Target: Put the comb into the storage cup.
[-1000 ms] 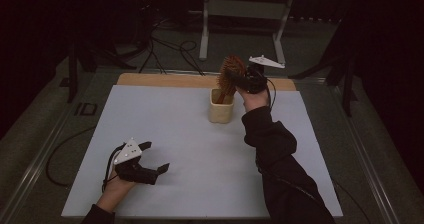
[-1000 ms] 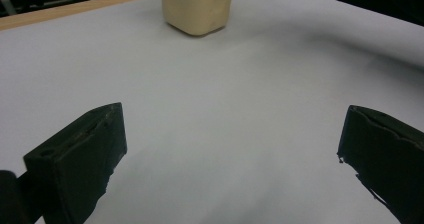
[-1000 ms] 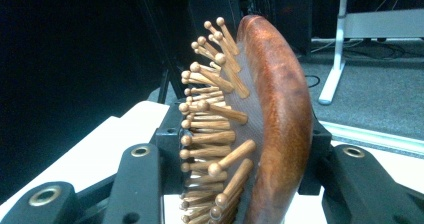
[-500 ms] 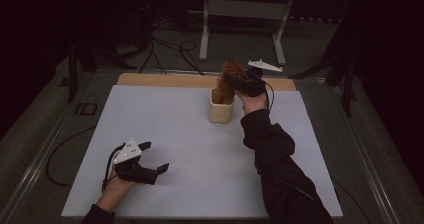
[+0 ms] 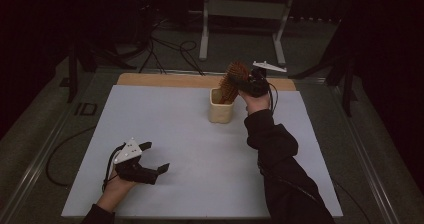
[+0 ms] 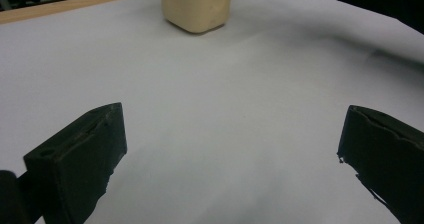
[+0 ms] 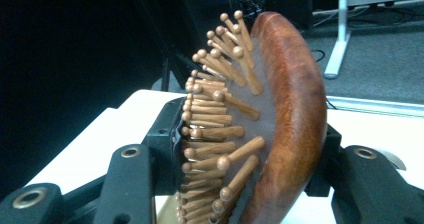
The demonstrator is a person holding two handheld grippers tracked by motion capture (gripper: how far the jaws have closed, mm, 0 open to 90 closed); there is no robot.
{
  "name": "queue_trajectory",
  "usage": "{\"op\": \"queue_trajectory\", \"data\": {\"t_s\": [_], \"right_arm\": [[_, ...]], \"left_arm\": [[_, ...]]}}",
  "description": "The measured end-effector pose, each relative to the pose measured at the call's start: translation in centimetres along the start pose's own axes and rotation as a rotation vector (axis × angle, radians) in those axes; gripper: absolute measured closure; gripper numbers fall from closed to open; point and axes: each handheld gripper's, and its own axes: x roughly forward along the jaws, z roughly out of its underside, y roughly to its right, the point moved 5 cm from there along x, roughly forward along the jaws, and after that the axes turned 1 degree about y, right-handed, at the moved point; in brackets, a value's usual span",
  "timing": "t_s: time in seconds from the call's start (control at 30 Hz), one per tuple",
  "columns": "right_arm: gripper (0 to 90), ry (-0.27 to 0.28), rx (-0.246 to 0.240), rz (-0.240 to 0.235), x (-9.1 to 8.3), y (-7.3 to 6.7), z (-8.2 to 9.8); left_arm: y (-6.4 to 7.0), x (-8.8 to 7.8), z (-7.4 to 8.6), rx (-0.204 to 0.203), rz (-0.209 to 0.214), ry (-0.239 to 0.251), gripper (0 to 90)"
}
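Right gripper view shows right tongs (image 7: 250, 149) just easing around the hairbrush (image 7: 280, 114); high view shows cup (image 5: 221, 106) beneath, left tongs (image 5: 152, 159) apart.

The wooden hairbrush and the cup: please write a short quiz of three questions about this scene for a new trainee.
1. True or false: the hairbrush lies flat on the white table.
2. Which gripper has the brush head between its jaws? A) left gripper B) right gripper
3. Fill in: the lower end of the brush stands inside the beige ____.

Key
1. False: it stands nearly upright, its bristle head above the cup.
2. B: the right gripper is at the brush head, its jaws just been opening with the head between them; the left gripper rests open near the table's front, with nothing between its jaws.
3. cup
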Motion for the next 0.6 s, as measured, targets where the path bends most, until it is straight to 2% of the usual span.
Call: {"op": "queue_trajectory", "data": {"t_s": [0.1, 0.3, 0.37, 0.43, 0.47, 0.5, 0.57, 0.6], "right_arm": [[46.0, 0.000, 0.002, 0.000, -0.04, 0.31, 0.07], [41.5, -0.009, -0.028, 0.007, -0.07, 0.35, 0.05], [33.0, -0.007, -0.053, 0.014, -0.08, 0.18, -0.06], [26.4, -0.004, -0.055, 0.007, -0.21, 0.15, -0.25], [26.4, -0.004, -0.055, 0.007, -0.21, 0.15, -0.25], [17.8, -0.007, -0.056, 0.008, -0.37, 0.19, -0.45], [11.1, -0.014, -0.062, -0.013, -0.55, 0.31, -0.54], [10.4, -0.021, -0.066, -0.022, -0.65, 0.36, -0.55]], "left_arm": [[0.04, 0.02, 0.01, -0.001, 0.003, 0.001, 0.0], [0.06, 0.02, -0.03, 0.004, 0.006, 0.002, 0.0], [0.04, -0.01, -0.06, 0.004, 0.005, 0.003, 0.0], [0.02, -0.04, -0.08, 0.005, 0.006, 0.003, 0.0], [0.02, -0.04, -0.08, 0.005, 0.006, 0.003, 0.0], [0.04, -0.06, -0.10, 0.003, 0.007, 0.005, 0.0], [0.09, -0.07, -0.14, 0.003, 0.009, 0.007, 0.0], [0.12, -0.09, -0.16, 0.004, 0.010, 0.007, 0.0]]}}
